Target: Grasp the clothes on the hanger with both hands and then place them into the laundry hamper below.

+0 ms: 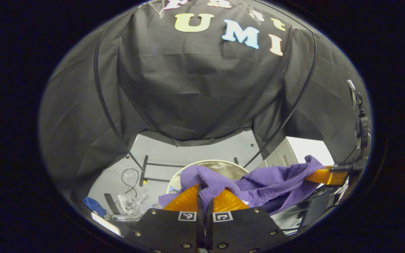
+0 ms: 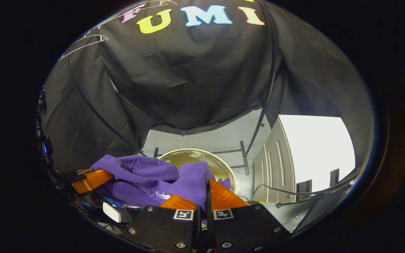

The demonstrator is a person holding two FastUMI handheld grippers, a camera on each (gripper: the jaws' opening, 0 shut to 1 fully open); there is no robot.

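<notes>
Both grippers pinch the purple ribbed garment (image 1: 276, 179): left gripper (image 1: 206, 196) and right gripper (image 2: 206, 191) each closed tight on a fold, cloth stretched between them above the round cream hamper (image 2: 223, 163). Grey floor (image 1: 195, 153) lies open around the hamper's rim; loose cables (image 1: 128, 175) lie beside it.

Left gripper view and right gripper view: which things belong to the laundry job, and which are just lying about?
Job:
- purple garment, held by both
- left claw
- right claw
- hamper

Lying about:
- cables on floor
- blue item
- white cabinet
</notes>
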